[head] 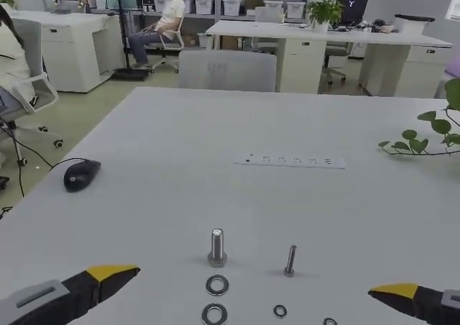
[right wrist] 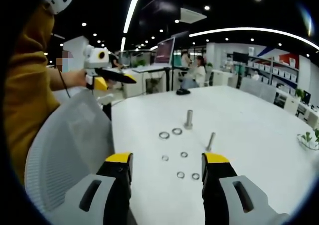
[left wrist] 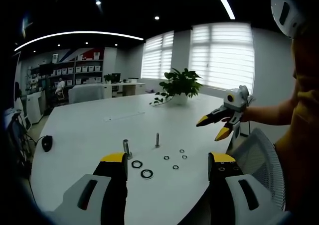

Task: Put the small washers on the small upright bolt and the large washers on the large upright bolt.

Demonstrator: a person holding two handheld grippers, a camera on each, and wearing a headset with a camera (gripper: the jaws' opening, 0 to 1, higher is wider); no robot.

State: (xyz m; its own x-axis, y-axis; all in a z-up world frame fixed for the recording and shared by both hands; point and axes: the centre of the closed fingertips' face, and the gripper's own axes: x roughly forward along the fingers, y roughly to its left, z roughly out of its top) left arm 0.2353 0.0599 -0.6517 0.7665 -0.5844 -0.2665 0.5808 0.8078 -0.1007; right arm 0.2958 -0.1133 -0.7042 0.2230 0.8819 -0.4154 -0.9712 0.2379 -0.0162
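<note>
Ahead of both gaping hand-held grippers point(left wrist: 168, 159) point(right wrist: 167, 158), well apart; washers point(head: 217, 285), perhaps six

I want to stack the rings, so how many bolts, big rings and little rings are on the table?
Upright bolts: 2
Large washers: 2
Small washers: 4
Total: 8

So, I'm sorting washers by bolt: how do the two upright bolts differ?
The large bolt is thick, the small bolt thin. In the head view the large bolt stands left, the small bolt right. Both are upright and bare on the white table.
</note>
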